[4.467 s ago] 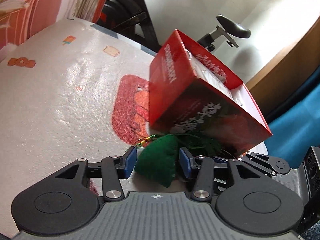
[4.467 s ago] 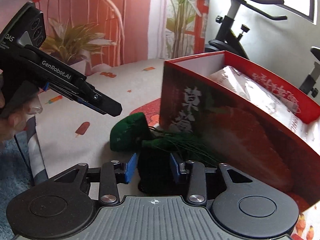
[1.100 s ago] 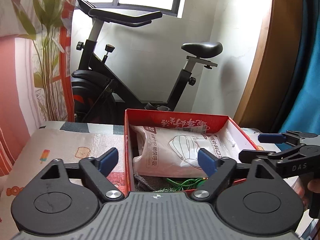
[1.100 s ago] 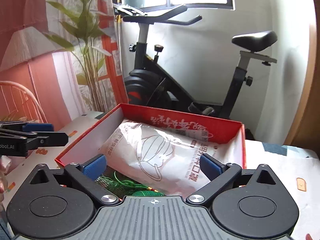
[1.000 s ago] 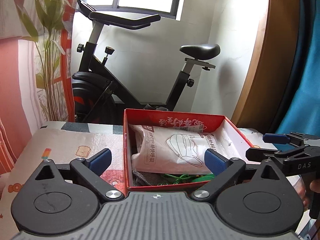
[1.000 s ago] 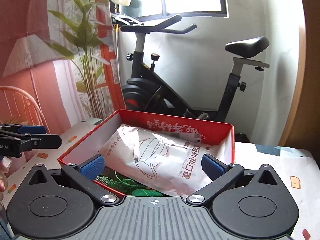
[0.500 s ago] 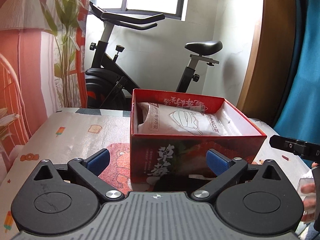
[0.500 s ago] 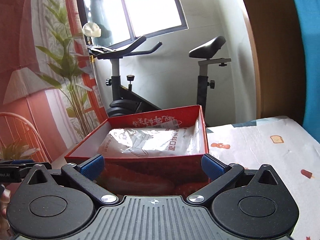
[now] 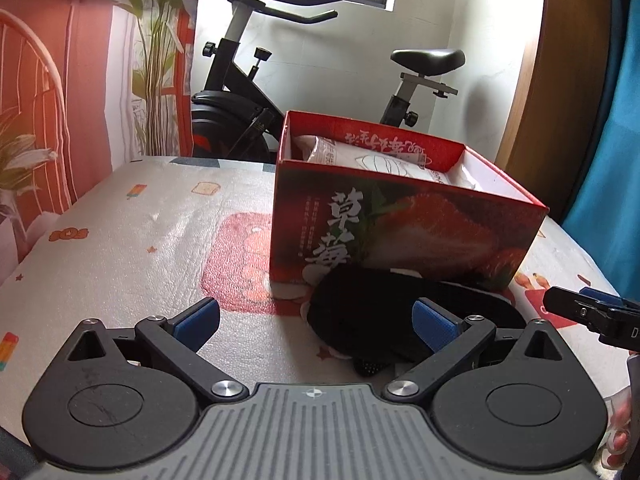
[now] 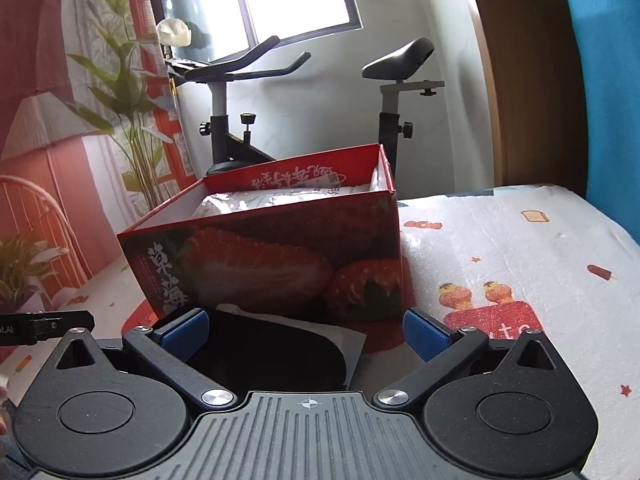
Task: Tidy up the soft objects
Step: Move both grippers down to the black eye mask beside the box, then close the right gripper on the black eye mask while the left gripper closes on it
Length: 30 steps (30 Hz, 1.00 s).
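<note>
A red strawberry-printed box (image 9: 400, 224) stands on the table, also in the right wrist view (image 10: 276, 252). A white plastic packet (image 9: 384, 164) lies inside it, also seen from the right (image 10: 280, 196). A black soft object (image 9: 380, 316) on white paper lies on the table in front of the box; it also shows in the right wrist view (image 10: 272, 352). My left gripper (image 9: 316, 320) is open and empty, low over the table just before the black object. My right gripper (image 10: 304, 332) is open and empty, close above that object.
The table (image 9: 140, 220) has a patterned cloth. An exercise bike (image 9: 256, 96) stands behind it by a window. A plant and red printed curtain (image 9: 80, 80) are at the left, a blue curtain (image 9: 616, 120) at the right. The right gripper's tip shows in the left wrist view (image 9: 592, 316).
Both grippers have pulled back from above the box and dropped lower. The box's front face and the black object before it now show. Both stay open.
</note>
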Each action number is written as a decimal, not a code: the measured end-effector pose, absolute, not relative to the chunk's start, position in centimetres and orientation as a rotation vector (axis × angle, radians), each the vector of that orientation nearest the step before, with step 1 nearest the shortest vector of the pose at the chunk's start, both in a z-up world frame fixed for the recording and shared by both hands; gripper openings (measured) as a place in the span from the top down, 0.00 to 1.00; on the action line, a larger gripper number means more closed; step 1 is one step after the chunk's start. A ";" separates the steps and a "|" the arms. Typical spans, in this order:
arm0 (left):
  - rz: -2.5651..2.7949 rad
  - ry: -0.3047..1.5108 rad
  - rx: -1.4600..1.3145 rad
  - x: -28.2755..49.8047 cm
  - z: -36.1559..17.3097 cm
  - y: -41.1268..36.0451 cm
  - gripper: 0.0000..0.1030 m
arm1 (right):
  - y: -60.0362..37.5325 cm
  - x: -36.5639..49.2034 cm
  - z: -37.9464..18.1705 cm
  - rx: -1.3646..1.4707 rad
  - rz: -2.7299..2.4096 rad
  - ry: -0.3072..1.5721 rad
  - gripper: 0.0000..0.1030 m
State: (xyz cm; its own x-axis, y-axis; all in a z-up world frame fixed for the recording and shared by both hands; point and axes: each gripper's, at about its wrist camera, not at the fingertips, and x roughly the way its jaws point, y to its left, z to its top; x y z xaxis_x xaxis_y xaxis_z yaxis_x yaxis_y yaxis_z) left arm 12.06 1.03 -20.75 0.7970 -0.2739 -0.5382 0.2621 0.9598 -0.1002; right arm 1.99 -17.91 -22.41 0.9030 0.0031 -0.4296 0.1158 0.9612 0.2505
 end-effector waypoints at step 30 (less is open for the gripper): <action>-0.285 0.707 -0.082 14.2 -23.9 1.9 0.00 | -16.4 4.6 -26.5 0.146 -0.028 0.592 0.79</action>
